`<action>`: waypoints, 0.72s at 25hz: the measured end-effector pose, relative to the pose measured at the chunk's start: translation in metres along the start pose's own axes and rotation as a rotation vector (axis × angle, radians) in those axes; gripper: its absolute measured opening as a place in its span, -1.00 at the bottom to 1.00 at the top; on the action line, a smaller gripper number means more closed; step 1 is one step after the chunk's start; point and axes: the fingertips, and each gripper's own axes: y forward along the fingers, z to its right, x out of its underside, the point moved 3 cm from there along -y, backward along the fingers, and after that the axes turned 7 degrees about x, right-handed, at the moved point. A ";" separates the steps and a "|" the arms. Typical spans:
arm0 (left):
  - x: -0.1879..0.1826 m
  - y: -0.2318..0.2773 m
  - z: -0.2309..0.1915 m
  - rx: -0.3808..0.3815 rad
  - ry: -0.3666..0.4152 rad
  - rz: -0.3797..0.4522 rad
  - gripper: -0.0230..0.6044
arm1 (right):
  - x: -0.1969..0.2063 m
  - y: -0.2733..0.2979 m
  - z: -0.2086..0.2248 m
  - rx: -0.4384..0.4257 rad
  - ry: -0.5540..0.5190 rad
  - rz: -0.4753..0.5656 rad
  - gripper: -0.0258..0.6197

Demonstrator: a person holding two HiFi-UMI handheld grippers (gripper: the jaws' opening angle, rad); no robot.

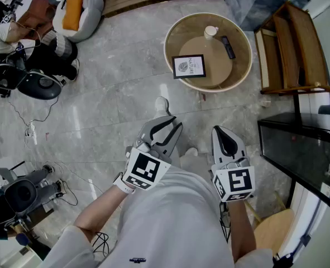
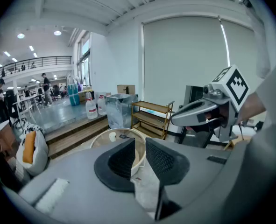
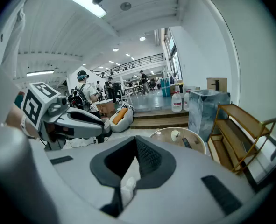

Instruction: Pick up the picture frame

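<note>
Picture frame (image 1: 189, 66) sits by the near left edge of the round table (image 1: 178, 29), its white print showing. A cup (image 1: 210, 32) stands at the table's far edge and a dark remote (image 1: 228, 47) lies toward its right edge, both apart from the frame. Both grippers hover above the floor (image 1: 109, 88), short of the table. The left gripper (image 1: 170, 123) has its jaws slightly apart with nothing between them. The right gripper (image 1: 220, 132) has its jaws closed together, empty.
</note>
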 end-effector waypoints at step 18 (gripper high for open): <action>0.006 -0.069 0.085 -0.095 -0.267 0.107 -0.92 | 0.012 -0.079 -0.033 -0.069 0.191 0.073 -0.90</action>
